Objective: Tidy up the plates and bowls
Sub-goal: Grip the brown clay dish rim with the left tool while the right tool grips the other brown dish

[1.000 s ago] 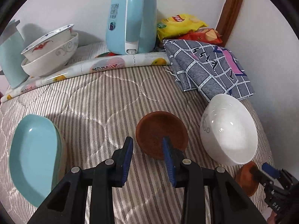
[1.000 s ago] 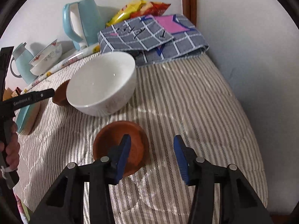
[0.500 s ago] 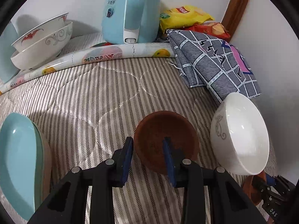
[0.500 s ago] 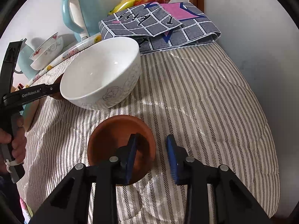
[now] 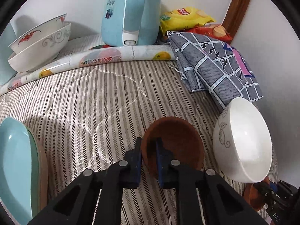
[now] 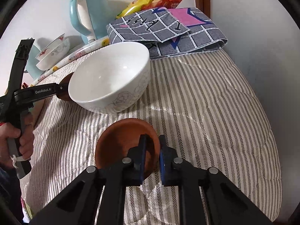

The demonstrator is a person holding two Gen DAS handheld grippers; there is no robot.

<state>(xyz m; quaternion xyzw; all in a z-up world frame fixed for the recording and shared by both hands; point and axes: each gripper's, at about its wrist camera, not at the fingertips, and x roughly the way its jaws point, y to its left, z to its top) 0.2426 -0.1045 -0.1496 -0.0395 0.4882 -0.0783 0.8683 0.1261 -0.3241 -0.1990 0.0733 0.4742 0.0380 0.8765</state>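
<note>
Both of your grippers have narrowed since a second ago, each now pinching a saucer rim. Your left gripper [image 5: 148,157] clamps the near-left rim of one brown saucer [image 5: 176,142], one finger inside and one outside. Your right gripper [image 6: 151,150] grips the right rim of the other brown saucer [image 6: 123,140] the same way. Both saucers are empty, openings facing up. Between them, beyond your right jaws, sits the empty white bowl [image 6: 110,76], tipped slightly leftward, on the striped quilt [image 6: 206,103].
</note>
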